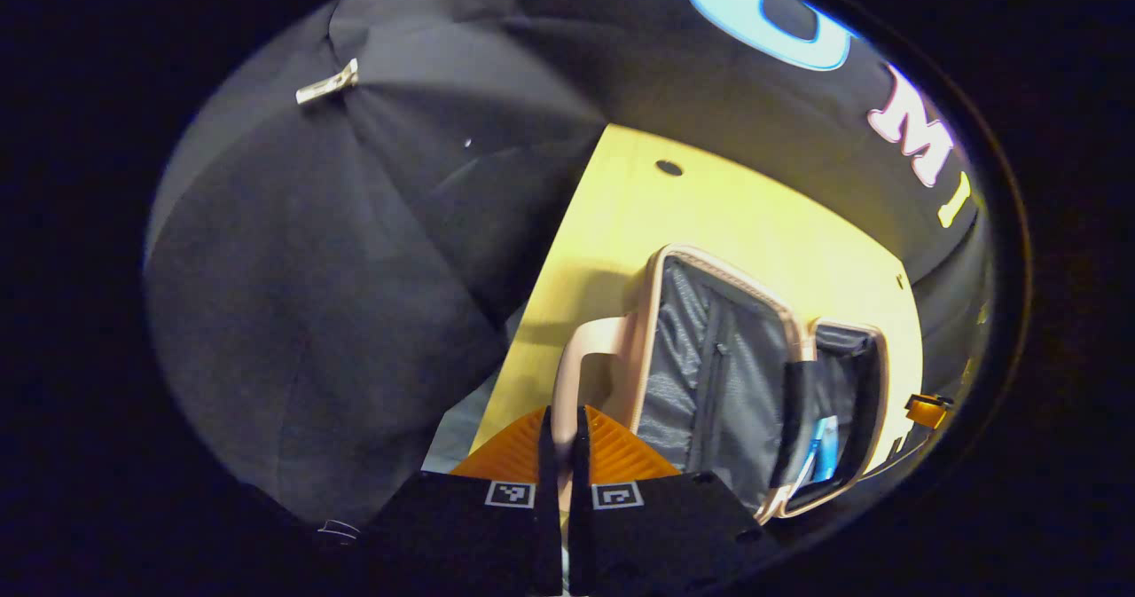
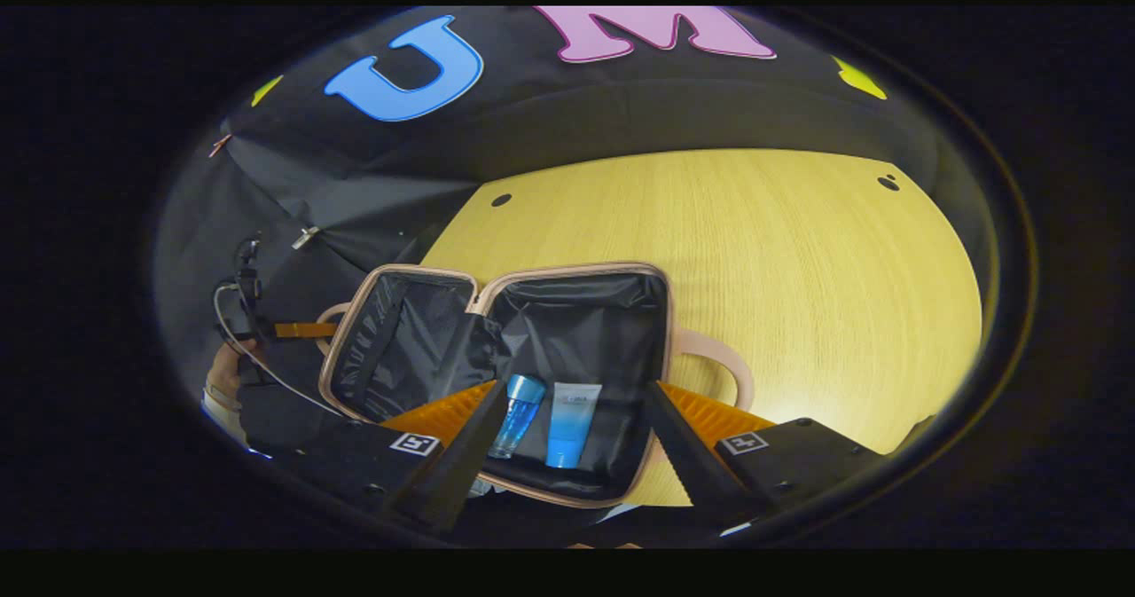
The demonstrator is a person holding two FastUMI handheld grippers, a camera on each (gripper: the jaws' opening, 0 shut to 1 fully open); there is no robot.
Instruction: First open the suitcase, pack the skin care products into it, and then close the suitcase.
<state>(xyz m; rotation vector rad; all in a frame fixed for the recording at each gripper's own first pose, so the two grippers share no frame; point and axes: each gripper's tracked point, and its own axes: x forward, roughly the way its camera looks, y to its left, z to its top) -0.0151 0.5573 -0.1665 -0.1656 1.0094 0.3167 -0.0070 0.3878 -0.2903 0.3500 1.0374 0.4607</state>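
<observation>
On the wooden table (image 2: 798, 269), the pink suitcase (image 2: 661, 313) lies open, dark-lined.

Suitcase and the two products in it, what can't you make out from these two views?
- Right gripper view: the bottle's foot is hidden behind a finger of the open right tongs.
- Right gripper view: print on the tube is too small to make out.
- Left gripper view: the suitcase's near rim is hidden behind the left tongs, shut on its handle.
- Left gripper view: the far half is squeezed at the lens edge, its contents blurred.
</observation>
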